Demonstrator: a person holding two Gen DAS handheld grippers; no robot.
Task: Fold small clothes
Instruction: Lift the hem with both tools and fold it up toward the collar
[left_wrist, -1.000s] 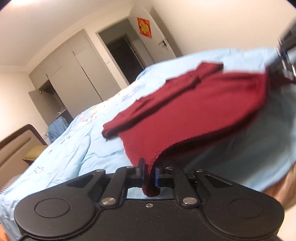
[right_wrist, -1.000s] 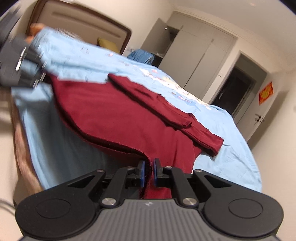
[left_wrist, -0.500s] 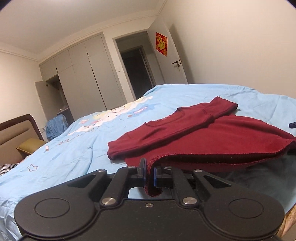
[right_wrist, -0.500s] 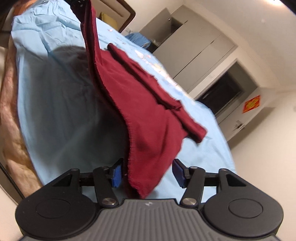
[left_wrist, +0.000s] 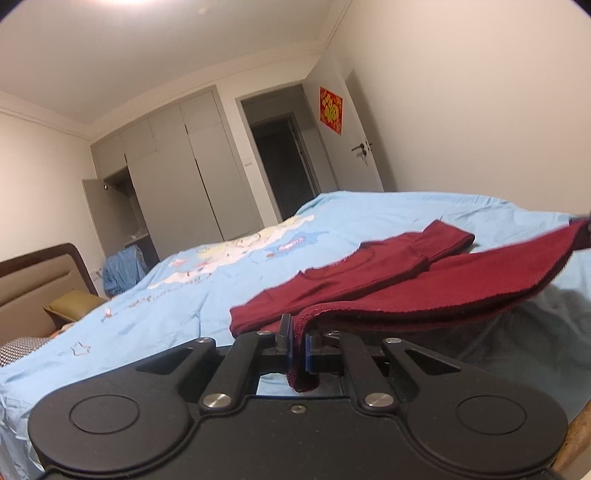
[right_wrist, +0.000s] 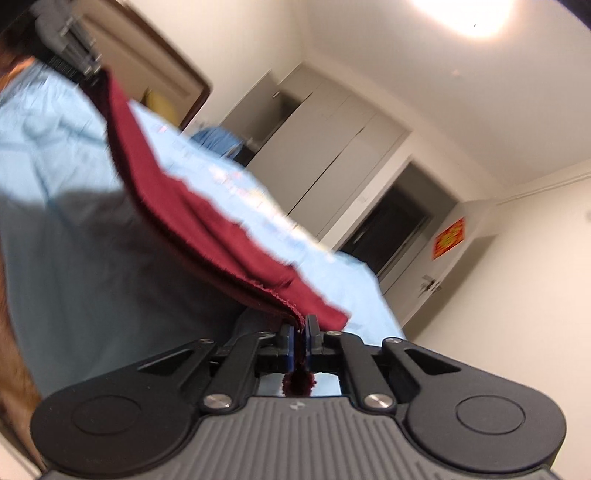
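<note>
Dark red knit cloth, a small long-sleeved garment (left_wrist: 424, 284), lies partly on the light blue printed bedsheet (left_wrist: 184, 295), its hem edge lifted clear of the bed. The left gripper (left_wrist: 299, 345) is clamped on one hem corner, a tuft of fabric bunched behind its jaws; the right gripper (right_wrist: 300, 345) is likewise pinched tight on the other corner. Between them the hem hangs in a slack curve, while the folded sleeves rest flat farther up the bed. The risk, as I judge it, is uneven travel: if one corner leads, the fold line skews. Pulling too far apart could also drag the sleeves out of place, and a thin pinch may slip.
</note>
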